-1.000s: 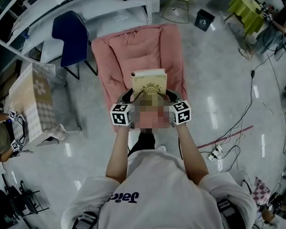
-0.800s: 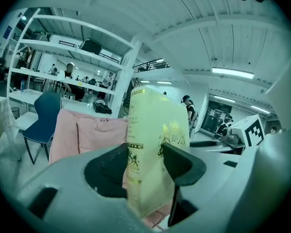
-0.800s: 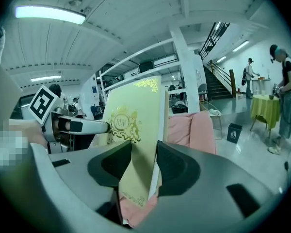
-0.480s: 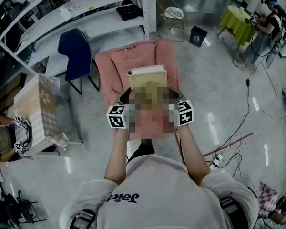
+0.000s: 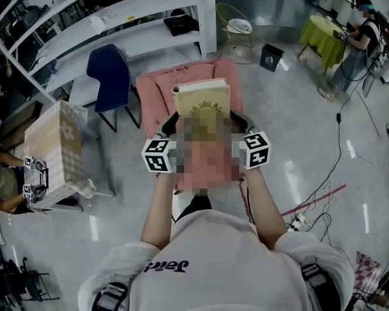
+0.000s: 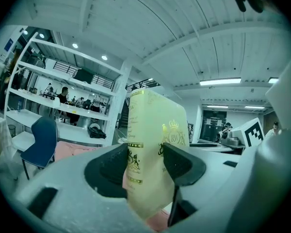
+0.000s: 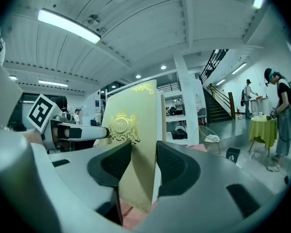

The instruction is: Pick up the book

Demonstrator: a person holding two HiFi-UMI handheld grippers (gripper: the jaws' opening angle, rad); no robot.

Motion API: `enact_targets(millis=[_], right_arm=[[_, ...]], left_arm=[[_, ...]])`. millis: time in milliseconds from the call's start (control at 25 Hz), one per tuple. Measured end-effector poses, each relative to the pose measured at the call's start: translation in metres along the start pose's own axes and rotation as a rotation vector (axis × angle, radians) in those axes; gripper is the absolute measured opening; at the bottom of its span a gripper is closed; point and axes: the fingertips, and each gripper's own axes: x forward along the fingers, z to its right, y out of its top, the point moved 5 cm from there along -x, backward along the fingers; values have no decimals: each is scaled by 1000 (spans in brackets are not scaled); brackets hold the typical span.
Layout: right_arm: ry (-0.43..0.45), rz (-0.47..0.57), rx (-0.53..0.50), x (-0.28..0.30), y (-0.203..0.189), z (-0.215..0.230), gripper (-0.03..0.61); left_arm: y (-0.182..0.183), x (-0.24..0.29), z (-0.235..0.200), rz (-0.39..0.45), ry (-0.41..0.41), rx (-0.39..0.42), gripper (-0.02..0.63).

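A cream book (image 5: 201,100) with a gold crest on its cover is held up in the air above a pink cushioned seat (image 5: 156,89). My left gripper (image 5: 170,127) is shut on the book's left edge, and my right gripper (image 5: 236,123) is shut on its right edge. In the left gripper view the book (image 6: 150,144) stands upright between the dark pads of my left gripper (image 6: 144,161). The right gripper view shows the book (image 7: 136,144) pinched in my right gripper (image 7: 144,161). A mosaic patch hides the book's lower half in the head view.
A blue chair (image 5: 110,76) stands left of the pink seat, with white shelving (image 5: 129,18) behind. A box with a chequered cloth (image 5: 58,151) is at far left. A wire stool (image 5: 236,28), a dark bin (image 5: 270,57) and floor cables (image 5: 324,186) lie to the right. A person stands by a yellow-green table (image 5: 324,34).
Both grippers have risen with the book held between them. The book now stands higher above the pink seat, and the view has tipped up toward the shelving.
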Motion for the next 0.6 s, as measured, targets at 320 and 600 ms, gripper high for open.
enact_targets(millis=[320, 600], right_arm=[[-6, 41, -16, -17, 12, -9, 164], [-20, 46, -43, -27, 6, -14, 163]], left_arm=[[10, -15, 14, 39, 6, 17, 232], [1, -24, 20, 43, 8, 9, 230]])
